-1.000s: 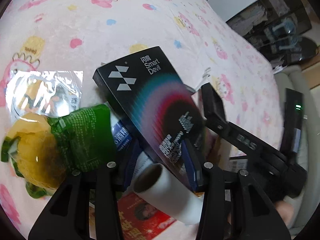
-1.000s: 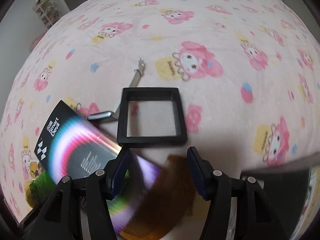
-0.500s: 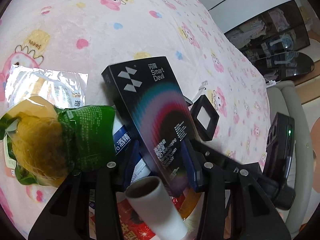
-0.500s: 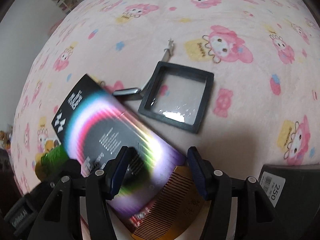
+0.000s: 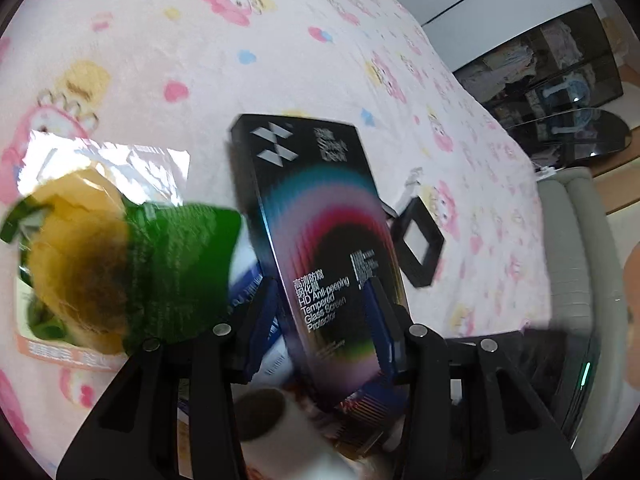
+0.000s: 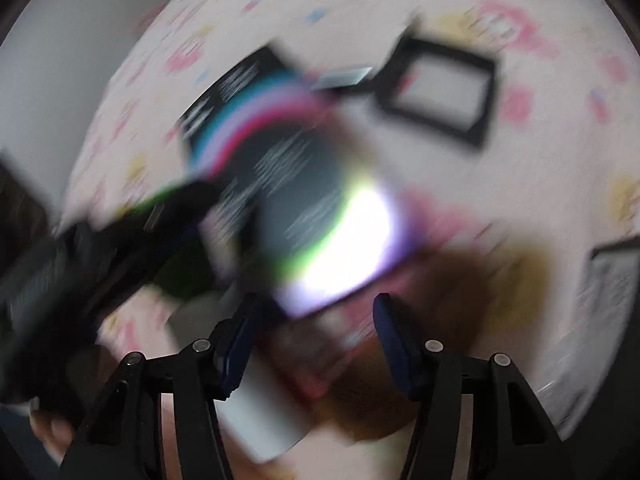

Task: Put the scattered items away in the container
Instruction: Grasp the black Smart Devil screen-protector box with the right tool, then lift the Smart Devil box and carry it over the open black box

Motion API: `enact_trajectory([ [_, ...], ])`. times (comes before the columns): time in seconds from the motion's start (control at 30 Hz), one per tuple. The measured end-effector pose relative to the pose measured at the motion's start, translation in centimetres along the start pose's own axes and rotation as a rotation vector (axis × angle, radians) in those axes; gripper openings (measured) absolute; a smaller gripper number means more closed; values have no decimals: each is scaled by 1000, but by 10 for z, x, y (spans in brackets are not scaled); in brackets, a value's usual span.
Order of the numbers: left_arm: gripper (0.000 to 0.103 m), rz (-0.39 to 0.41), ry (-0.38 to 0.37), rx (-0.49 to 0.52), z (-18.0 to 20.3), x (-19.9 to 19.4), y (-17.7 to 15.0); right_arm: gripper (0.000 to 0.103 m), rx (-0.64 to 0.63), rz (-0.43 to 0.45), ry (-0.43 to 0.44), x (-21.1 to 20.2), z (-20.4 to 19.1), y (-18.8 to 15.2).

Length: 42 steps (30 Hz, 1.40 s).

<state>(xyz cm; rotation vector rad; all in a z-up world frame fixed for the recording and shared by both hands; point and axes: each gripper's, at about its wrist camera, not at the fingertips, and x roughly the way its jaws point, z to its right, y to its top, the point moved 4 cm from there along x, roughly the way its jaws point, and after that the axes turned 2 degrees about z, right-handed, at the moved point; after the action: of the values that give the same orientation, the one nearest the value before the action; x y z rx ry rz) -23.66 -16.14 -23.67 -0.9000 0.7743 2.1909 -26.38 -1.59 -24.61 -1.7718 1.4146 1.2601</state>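
My left gripper (image 5: 322, 312) is shut on the lower end of a black screen-protector box (image 5: 316, 216) with rainbow rings, holding it tilted above a heap of items. Under it lie a white cardboard roll (image 5: 276, 420), a green and yellow snack bag (image 5: 120, 268) and a clear plastic bag (image 5: 116, 160). The right wrist view is badly blurred. My right gripper (image 6: 316, 340) hovers with its jaws closing and nothing pressed between its pads; the box's glossy end (image 6: 340, 248) and a brown comb (image 6: 452, 320) lie just beyond its fingers.
A black square frame case (image 5: 418, 246) (image 6: 440, 92) and a small metal clipper (image 6: 346, 76) lie on the pink patterned blanket (image 5: 200, 60). A dark labelled bin (image 6: 612, 280) sits at the right edge. A person's hand (image 5: 632, 312) shows at the far right.
The right gripper has swung left and down over the heap, so the box's end now sits in front of its fingers and the comb lies to the right. The left gripper keeps holding the box.
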Motion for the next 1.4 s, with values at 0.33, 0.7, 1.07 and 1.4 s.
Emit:
enact_trajectory([
  [0.33,44,-46,-2,3,2,4,-11,52,13,258,-224,-45,13,33],
  [0.7,45,-9,65,19,-2,-2,-8,55,123,178,-79,-13,35,50],
  [1.07,49,8,108,-16,-14,-9,-6,55,27,136,-85,-19,-8,6],
  [1.4,52,-11,160,40,-11,-1,-8,53,55,152,-41,16,-10,39],
])
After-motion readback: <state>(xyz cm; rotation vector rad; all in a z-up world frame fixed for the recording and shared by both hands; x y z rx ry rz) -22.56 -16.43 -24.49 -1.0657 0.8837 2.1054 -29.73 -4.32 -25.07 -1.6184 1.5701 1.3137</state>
